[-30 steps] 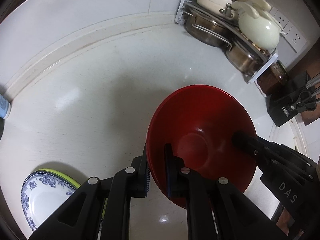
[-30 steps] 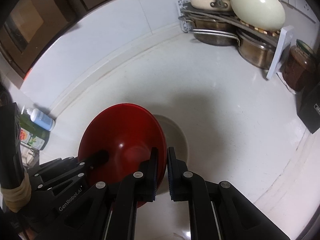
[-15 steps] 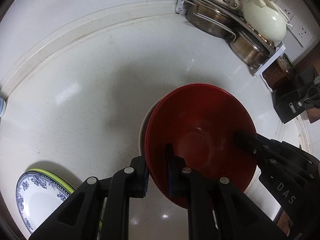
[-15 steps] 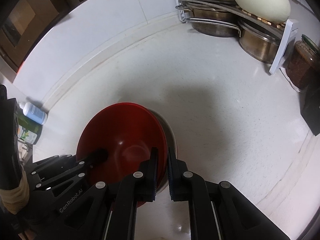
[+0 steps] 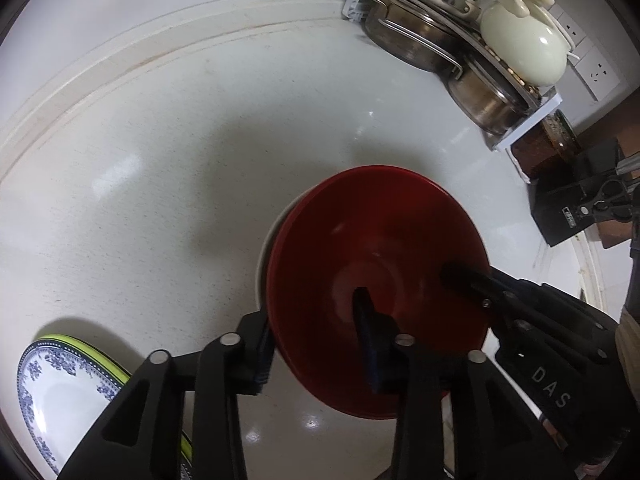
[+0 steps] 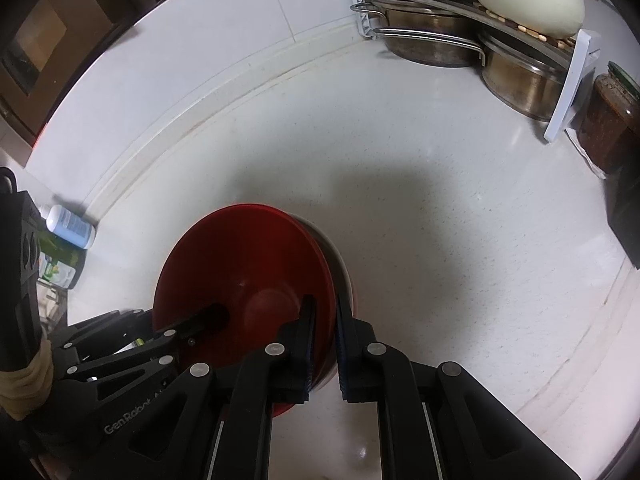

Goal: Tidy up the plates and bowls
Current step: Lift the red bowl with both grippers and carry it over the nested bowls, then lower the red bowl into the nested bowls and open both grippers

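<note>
Two printed marks show: "DAS" on the right gripper, "GenRobot" on the left gripper.

Beyond the fingertips of both grippers, bare countertop lies open up to the wall. Far right of them, the pot rack and a dark jar block the corner. Left of the left gripper's fingers sits a blue-patterned plate; a bottle stands by the wall.

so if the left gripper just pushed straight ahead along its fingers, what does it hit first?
The red bowl. The left gripper is open with the bowl's near rim between its fingers, so going forward it meets the bowl's wall almost at once. A white bowl shows just under the red one; depth there is unclear.
</note>
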The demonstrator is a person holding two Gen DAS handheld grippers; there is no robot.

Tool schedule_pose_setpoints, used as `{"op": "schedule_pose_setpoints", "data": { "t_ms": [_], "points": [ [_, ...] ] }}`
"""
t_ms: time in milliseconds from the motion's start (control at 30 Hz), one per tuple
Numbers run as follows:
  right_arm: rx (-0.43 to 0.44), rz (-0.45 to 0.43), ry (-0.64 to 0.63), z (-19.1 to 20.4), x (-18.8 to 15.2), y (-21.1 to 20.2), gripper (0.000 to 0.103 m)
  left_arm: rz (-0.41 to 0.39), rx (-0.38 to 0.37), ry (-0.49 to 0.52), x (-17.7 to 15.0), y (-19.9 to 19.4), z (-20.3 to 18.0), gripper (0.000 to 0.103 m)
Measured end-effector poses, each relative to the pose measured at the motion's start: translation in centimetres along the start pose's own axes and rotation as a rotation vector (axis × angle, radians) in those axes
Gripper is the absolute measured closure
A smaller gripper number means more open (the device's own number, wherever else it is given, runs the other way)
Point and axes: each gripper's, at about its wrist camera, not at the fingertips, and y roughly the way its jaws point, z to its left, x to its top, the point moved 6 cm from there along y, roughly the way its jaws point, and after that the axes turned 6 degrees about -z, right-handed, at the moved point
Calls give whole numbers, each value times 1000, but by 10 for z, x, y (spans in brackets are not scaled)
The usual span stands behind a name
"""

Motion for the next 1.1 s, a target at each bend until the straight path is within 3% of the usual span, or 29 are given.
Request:
{"op": "schedule_pose_setpoints", "data": {
  "t_ms": [267,300,367,433,467,600,733,867,967,1100],
  "points": [
    [27,12,24,-1,1,-2,90,8,-5,18,4,-9,-3,51],
    [26,9,27,-1,1,-4,90,-12,23,25,7,-15,-2,41],
    [-2,-14,21,-2,4,-9,79,-75,93,39,14,-25,2,29],
    [-30,-59,9,-3,10,-20,62,-115,128,54,18,-34,5,28],
    [-44,-72,4,-4,12,-23,61,-124,136,59,19,-38,7,28],
    [-64,-91,-2,-2,16,-30,61,-152,183,43,20,-45,20,28],
    [-56,-91,-3,4,13,-27,61,-118,157,33,12,-38,23,30],
    [-62,-72,14,3,4,-16,61,-79,175,32,1,-29,30,45],
    [-51,-46,48,0,-4,-6,61,-44,126,14,-4,-20,27,47],
    [-23,-7,91,-3,-13,8,61,-30,117,4,-6,-10,26,51]
  ]
}}
